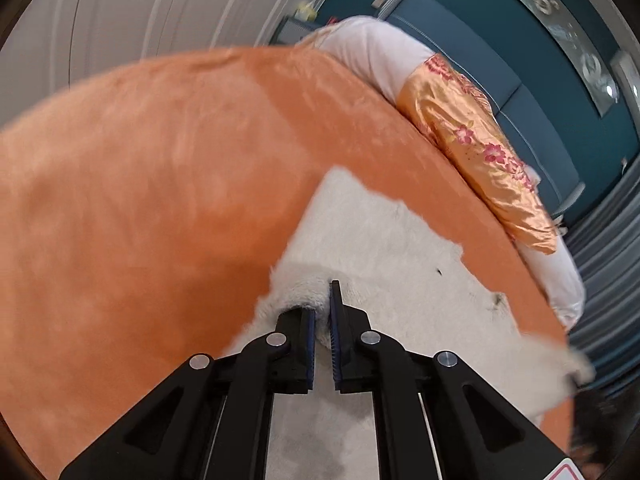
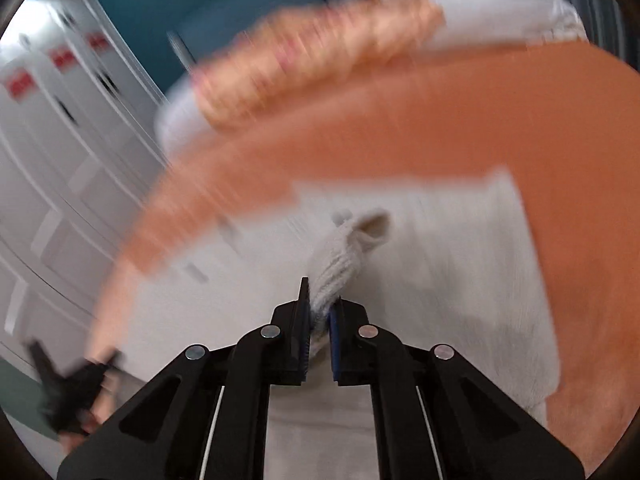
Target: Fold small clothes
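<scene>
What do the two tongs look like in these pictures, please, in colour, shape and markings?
The left tongs and the right tongs look alike: black angular linkage arms with triangular cut-outs, round silver pivot pins, and flat fingers lined with blue ribbed pads. A red-and-white sticker shows at the left tongs' lower edge.

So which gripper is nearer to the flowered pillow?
Can't tell. The left gripper and the right gripper each clamp the white garment, with the flowered pillow across the orange blanket in both views.

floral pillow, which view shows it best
The left wrist view: the floral pillow is sharp there, its pink flowers clear on gold satin at the far edge of the bed. The right wrist view shows only a blurred streak.
</scene>
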`<state>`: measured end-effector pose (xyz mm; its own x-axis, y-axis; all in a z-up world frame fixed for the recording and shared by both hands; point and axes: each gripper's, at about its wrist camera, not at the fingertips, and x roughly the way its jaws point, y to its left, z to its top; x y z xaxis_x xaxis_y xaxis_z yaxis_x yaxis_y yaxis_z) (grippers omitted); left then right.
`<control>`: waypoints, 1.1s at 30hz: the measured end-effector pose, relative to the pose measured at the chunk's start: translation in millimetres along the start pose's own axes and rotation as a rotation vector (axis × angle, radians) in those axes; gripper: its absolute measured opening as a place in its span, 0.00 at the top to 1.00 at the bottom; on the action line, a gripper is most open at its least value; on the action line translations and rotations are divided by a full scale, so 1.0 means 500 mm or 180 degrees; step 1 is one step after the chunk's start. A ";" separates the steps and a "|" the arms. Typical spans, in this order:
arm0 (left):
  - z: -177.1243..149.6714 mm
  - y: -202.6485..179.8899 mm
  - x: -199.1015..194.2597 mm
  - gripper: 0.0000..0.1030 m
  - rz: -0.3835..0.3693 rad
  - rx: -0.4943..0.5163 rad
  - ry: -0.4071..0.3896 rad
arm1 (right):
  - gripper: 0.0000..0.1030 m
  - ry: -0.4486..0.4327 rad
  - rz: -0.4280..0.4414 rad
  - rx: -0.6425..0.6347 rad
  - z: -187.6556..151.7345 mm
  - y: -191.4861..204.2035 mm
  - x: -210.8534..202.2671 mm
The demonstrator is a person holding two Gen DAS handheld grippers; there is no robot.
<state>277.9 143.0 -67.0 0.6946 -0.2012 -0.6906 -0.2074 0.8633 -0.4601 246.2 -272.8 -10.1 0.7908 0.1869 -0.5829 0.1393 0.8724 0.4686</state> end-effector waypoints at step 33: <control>-0.094 0.046 0.053 0.87 0.0123 0.0244 -0.0083 | 1.00 0.0854 -0.0266 -0.0622 -0.112 0.022 0.199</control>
<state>259.1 135.9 -122.0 0.7050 -0.1559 -0.6919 -0.1817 0.9033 -0.3887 292.9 -219.5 -100.1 0.5928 0.2005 -0.7800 0.0598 0.9549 0.2909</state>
